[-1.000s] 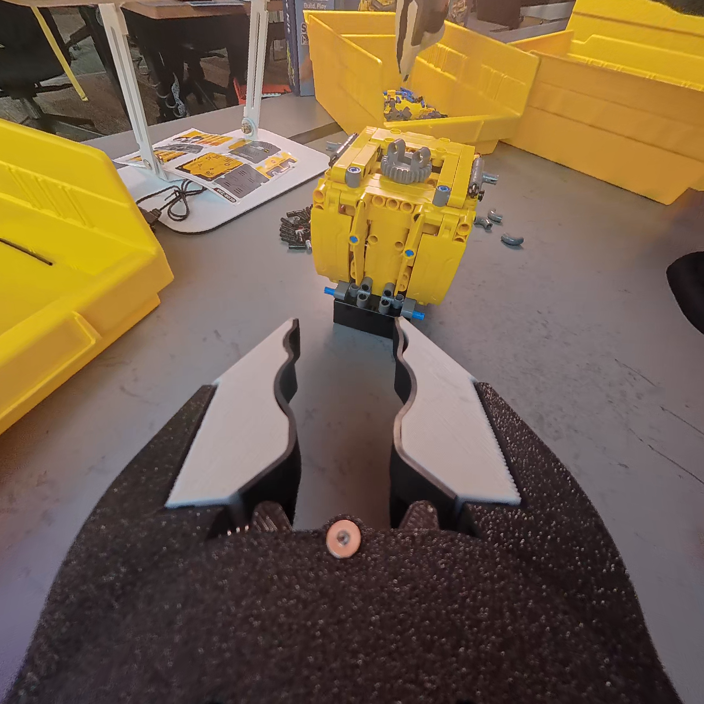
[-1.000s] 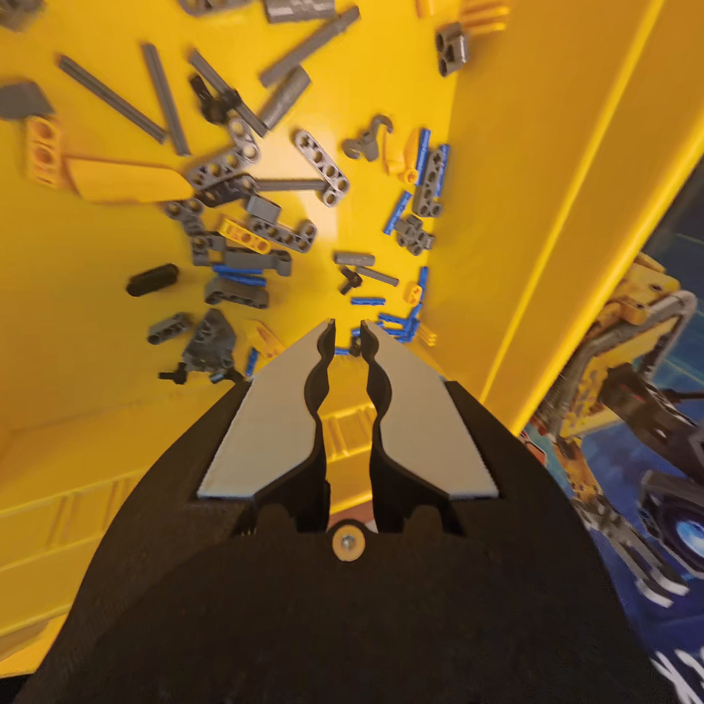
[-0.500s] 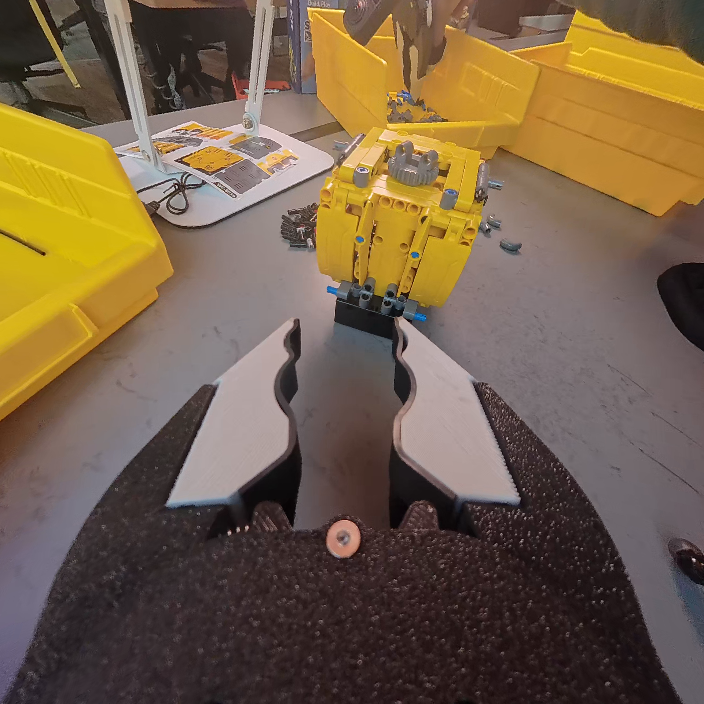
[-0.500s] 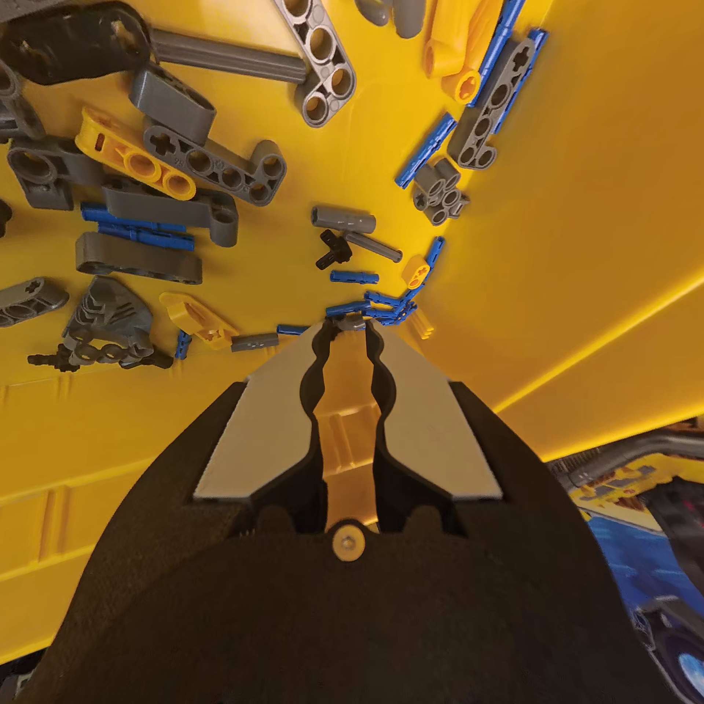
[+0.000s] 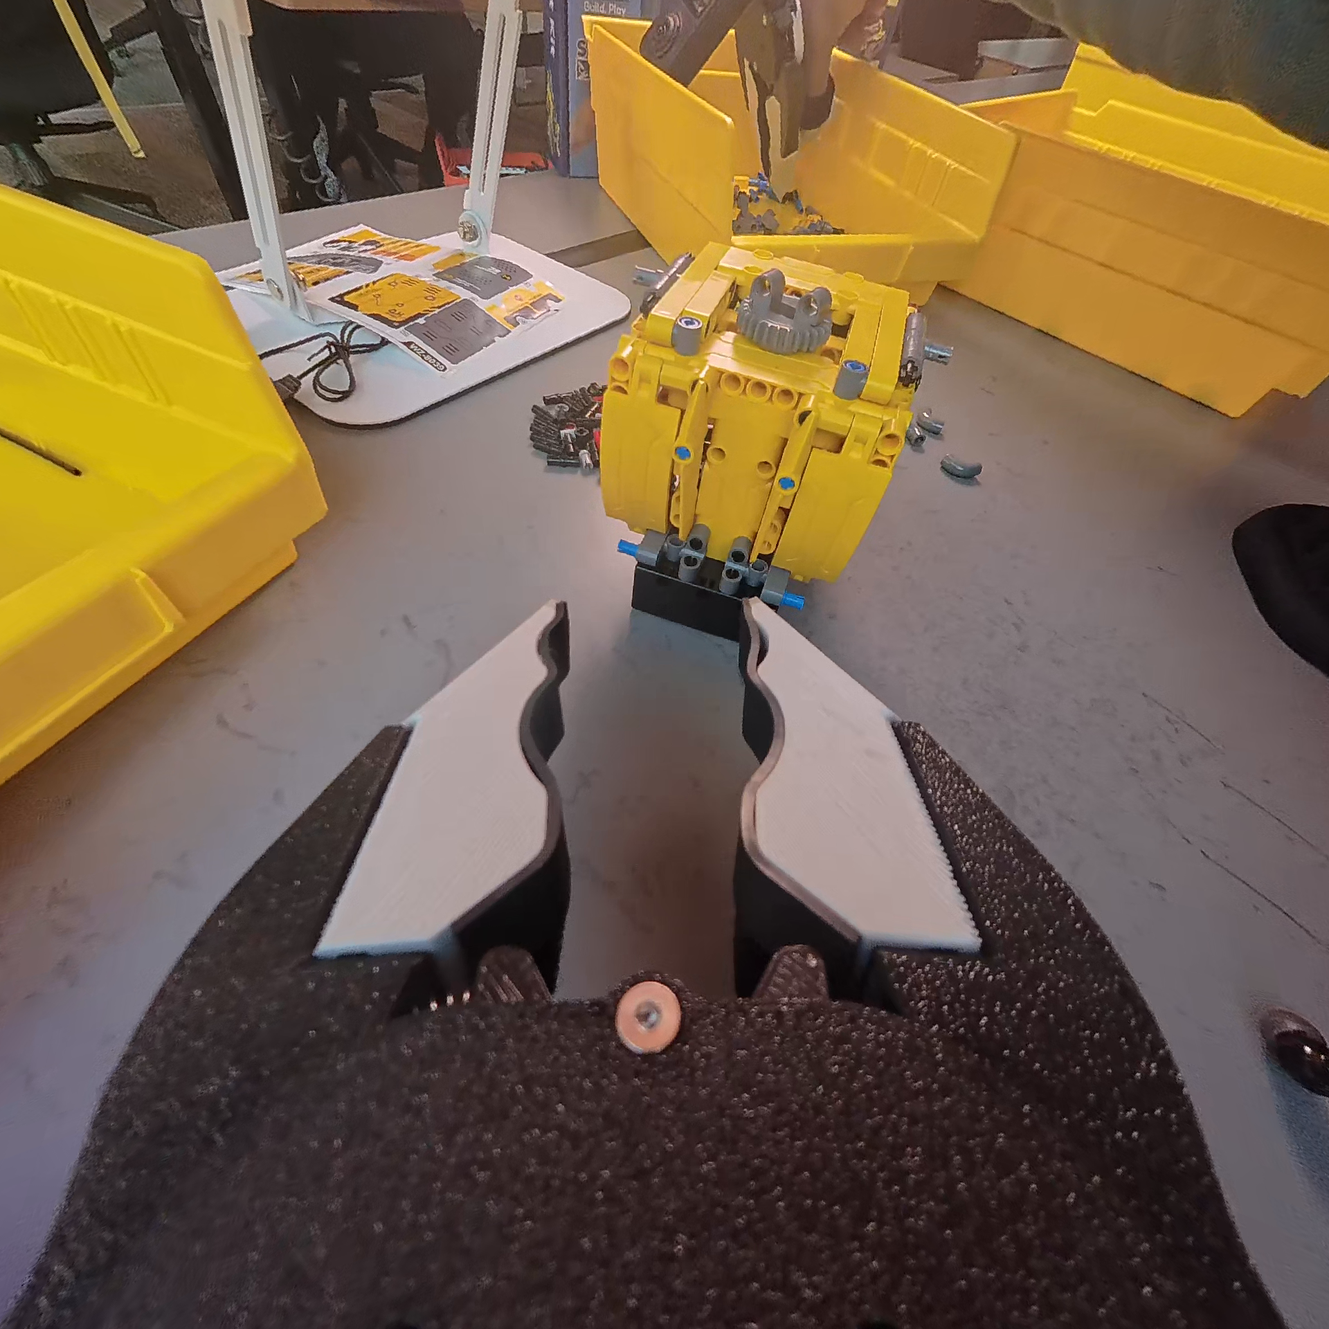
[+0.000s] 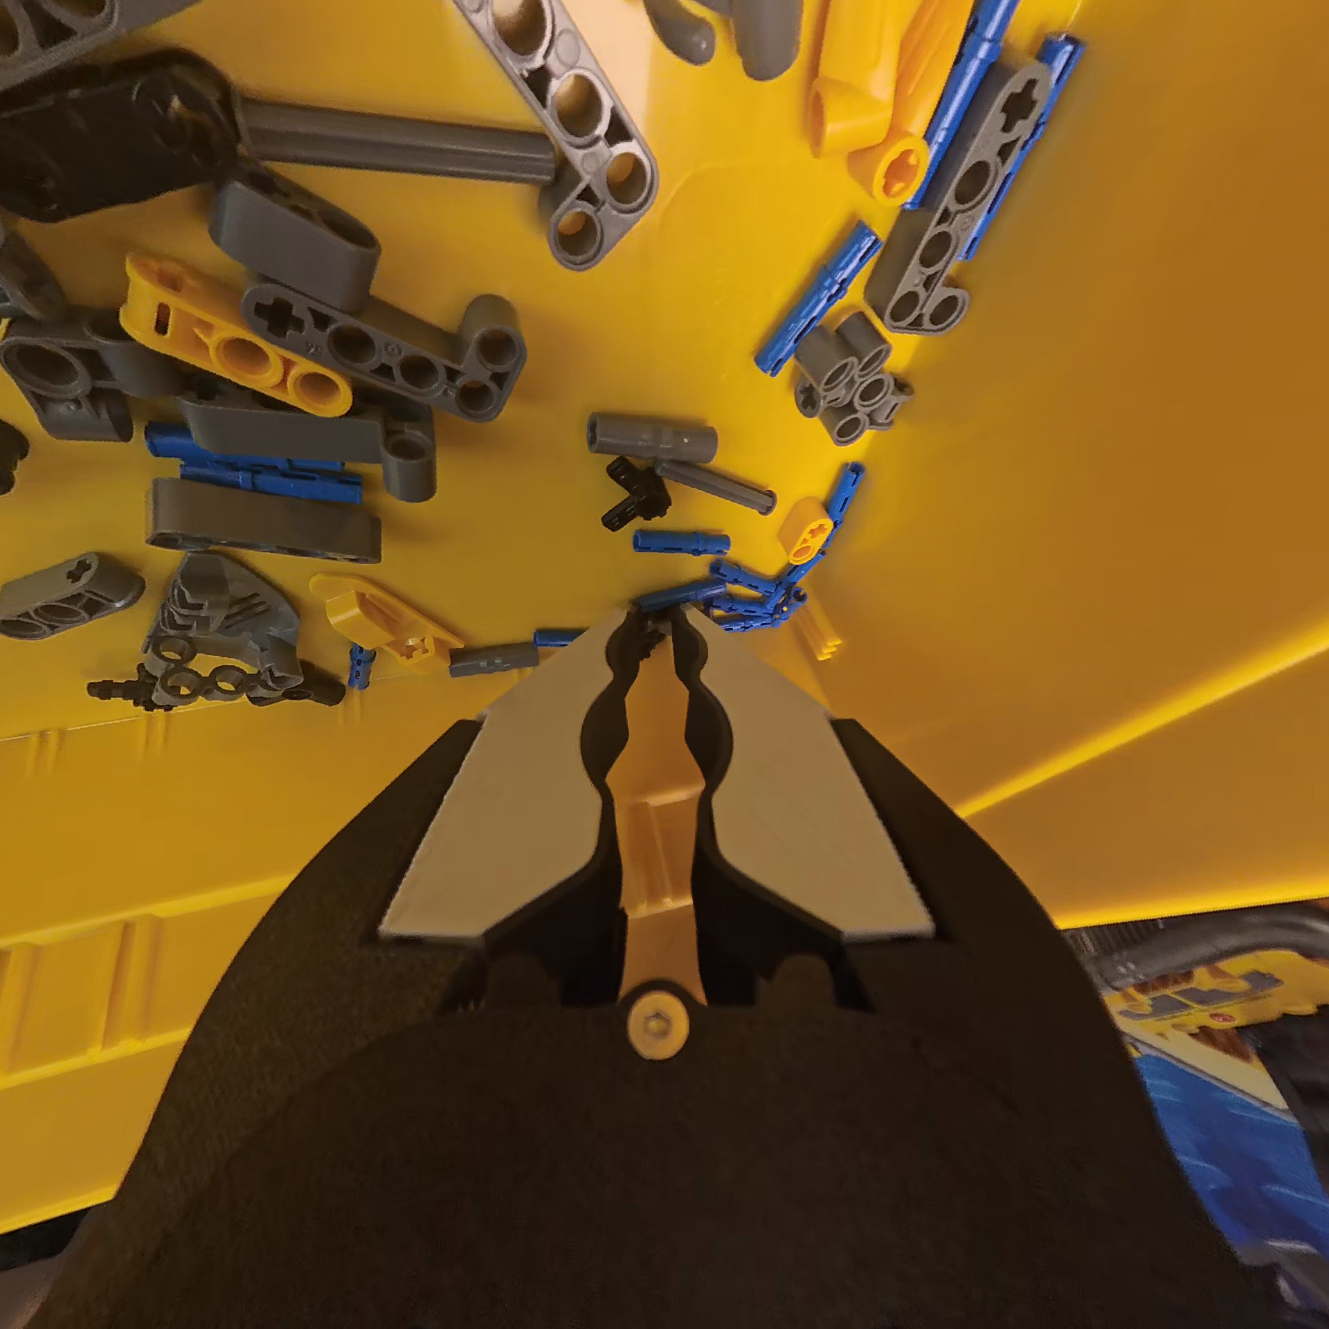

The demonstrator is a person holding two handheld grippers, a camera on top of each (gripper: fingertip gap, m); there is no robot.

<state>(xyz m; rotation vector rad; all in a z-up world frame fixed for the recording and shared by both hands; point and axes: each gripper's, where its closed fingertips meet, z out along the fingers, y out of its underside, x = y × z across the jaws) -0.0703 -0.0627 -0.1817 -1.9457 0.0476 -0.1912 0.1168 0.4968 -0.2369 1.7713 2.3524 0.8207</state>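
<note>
Yellow brick model (image 5: 748,431) upright before gaping left gripper (image 5: 651,626), right gripper (image 6: 653,624) nearly closed (small dark piece (image 6: 642,624) at tips).

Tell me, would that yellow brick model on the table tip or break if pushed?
The yellow brick model stands on a narrow black base, so it would probably tip rather than slide. Built from many clipped pieces, it may shed parts, though it looks rigid.

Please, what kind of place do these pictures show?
Probably a workshop or lab bench for building toy brick models. A half-built yellow model stands on a grey table, yellow parts bins surround it, and a printed instruction sheet lies nearby.
</note>
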